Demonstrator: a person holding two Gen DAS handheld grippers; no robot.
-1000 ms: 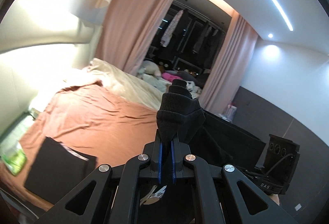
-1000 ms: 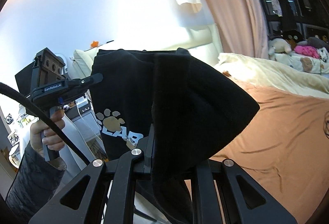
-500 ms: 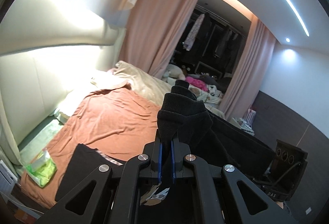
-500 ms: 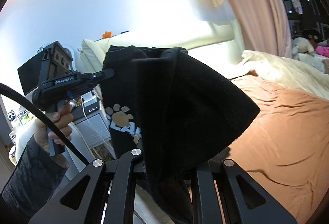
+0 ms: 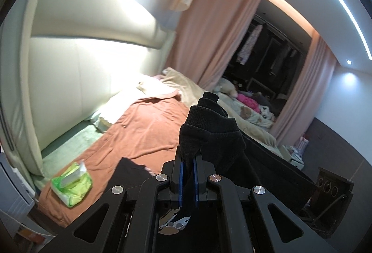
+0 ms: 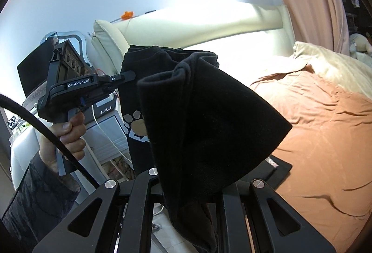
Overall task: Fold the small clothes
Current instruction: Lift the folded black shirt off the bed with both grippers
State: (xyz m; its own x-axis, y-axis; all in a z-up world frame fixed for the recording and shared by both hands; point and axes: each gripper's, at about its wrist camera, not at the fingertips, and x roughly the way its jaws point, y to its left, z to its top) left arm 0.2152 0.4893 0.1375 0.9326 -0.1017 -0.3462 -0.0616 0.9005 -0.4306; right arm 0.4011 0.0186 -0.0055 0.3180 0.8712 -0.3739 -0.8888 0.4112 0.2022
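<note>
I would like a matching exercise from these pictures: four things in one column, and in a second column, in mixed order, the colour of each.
Things:
1. garment held up by both grippers
2. bed sheet
3. wipes pack on the bed
4. curtain

Colours:
A. green
B. pale pink
C. black
D. rust orange

Pairs: 1-C, 2-D, 3-A, 4-B
</note>
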